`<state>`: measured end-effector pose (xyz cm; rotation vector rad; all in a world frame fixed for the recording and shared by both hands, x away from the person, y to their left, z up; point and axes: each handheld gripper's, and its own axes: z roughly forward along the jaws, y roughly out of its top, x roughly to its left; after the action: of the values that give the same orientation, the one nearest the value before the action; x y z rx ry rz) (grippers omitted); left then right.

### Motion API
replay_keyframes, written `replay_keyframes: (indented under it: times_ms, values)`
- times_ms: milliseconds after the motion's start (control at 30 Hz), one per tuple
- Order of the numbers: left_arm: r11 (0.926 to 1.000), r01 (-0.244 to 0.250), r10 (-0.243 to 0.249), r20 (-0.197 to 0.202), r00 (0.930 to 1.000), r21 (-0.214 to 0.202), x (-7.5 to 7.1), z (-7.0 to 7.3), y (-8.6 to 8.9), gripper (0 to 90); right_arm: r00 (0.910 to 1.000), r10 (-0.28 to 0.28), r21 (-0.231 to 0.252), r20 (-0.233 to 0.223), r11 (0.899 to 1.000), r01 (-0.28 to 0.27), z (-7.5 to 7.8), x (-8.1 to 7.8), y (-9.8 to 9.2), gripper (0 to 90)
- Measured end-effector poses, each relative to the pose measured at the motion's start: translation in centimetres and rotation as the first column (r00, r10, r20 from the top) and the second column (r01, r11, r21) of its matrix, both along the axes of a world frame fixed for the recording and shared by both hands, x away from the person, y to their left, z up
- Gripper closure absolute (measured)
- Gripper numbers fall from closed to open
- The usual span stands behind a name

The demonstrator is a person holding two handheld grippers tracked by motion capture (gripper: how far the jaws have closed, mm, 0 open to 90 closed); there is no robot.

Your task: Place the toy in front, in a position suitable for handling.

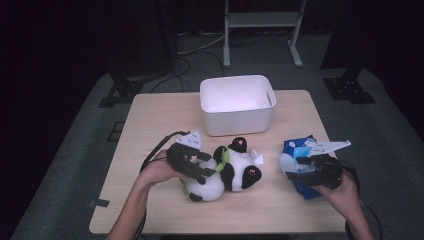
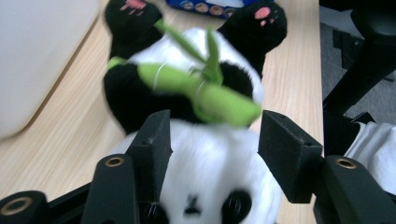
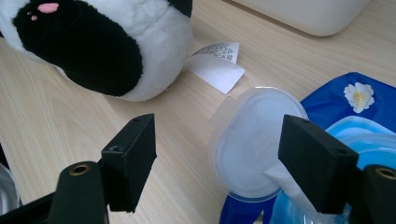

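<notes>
A black-and-white panda plush (image 1: 235,170) lies on its back in the middle of the wooden table, a green bamboo sprig (image 2: 205,95) across its chest. My left gripper (image 1: 205,169) reaches over its head from the left. In the left gripper view the panda (image 2: 187,56) has its head between the jaws of that gripper (image 2: 215,140), which stand apart without squeezing the fur. At the right lies a blue wet-wipes pack (image 1: 300,145). My right gripper (image 3: 217,154) stands open over the pack's flipped-up clear lid (image 3: 252,140).
A white bin (image 1: 237,107) stands behind the panda at the table's back middle. The panda's white care label (image 3: 217,65) lies flat on the wood between plush and wipes. A metal frame and cables sit on the floor beyond the table.
</notes>
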<state>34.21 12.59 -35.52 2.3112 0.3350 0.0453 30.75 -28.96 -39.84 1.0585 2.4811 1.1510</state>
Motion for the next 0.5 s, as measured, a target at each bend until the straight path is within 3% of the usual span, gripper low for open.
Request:
replay_keyframes:
  times_ms: [200,233,267,367,500]
  values:
    - [0.9984,-0.057,0.057,-0.018,0.9982,-0.003,-0.2,-1.2,2.6,38.0,0.9955,0.095,0.013,0.008,0.995,-0.095,1.4,0.0,1.6,40.4]
    - [0.9977,-0.068,0.068,-0.027,0.9973,-0.002,-0.3,-1.7,3.2,36.9,0.99,0.141,0.006,0.008,0.99,-0.141,2.0,0.2,2.8,47.4]
    - [0.9977,-0.068,0.068,-0.027,0.9973,-0.002,-0.3,-1.7,3.2,36.2,0.99,0.141,0.006,0.008,0.99,-0.141,2.0,0.2,2.8,47.4]
    - [0.9976,-0.069,0.069,-0.047,0.9965,-0.008,-0.5,-2.8,4.0,34.1,0.9761,0.217,-0.047,-0.007,0.975,-0.217,2.9,1.1,5.3,54.7]
    - [0.9974,-0.07,0.069,-0.056,0.9961,-0.016,-0.5,-3.8,4.6,30.4,0.9674,0.252,-0.061,-0.018,0.966,-0.253,3.6,2.1,6.7,59.3]
